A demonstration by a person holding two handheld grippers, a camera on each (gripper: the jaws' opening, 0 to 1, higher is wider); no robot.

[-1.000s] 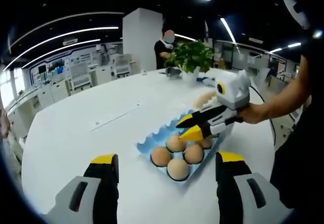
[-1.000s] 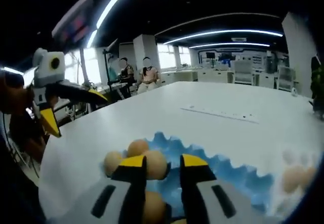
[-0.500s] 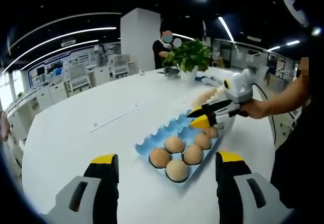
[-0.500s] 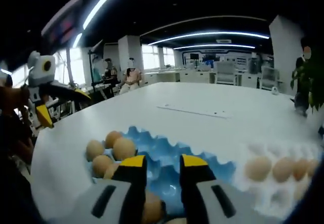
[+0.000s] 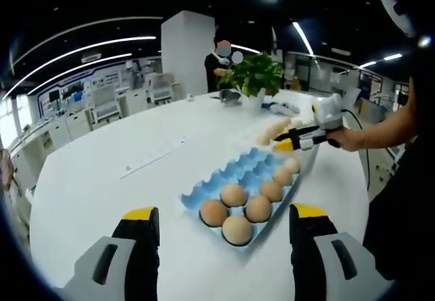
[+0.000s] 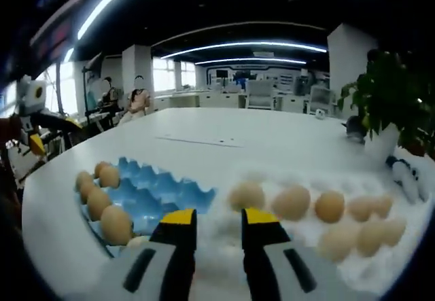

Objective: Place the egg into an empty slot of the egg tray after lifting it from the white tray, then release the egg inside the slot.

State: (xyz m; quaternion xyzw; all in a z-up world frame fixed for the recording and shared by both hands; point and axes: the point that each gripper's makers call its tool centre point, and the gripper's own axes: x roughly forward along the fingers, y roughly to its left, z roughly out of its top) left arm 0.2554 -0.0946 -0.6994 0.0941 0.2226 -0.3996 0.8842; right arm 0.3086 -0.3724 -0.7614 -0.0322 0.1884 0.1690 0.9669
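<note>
In the right gripper view, the right gripper [image 6: 216, 218] has its jaws close together with a thin gap and nothing in them. Just past the tips lies the white tray [image 6: 408, 260], full of eggs. The nearest egg [image 6: 246, 196] sits at about 12 o'clock from the jaws, a little beyond the tips and not touching them. A second egg [image 6: 291, 202] is just beside it, toward 1 o'clock. More eggs run on toward 3 o'clock. At 10 o'clock from the jaws is the blue egg tray [image 6: 158, 193], with eggs along its left side and empty slots nearer the white tray. Far off at 9 o'clock is the left gripper [image 6: 32, 134], held by a person. A green plant [image 6: 387, 104] in a white pot stands at 2 o'clock, past the white tray.

In the left gripper view, the left gripper [image 5: 225, 215] has its jaws wide apart, holding nothing. Between and beyond them the egg tray [image 5: 211, 187] lies on the white bench [image 5: 95, 179]. Farther away, at 1 o'clock, the right gripper [image 5: 285, 145] reaches over the white tray [image 5: 266, 131].
</note>
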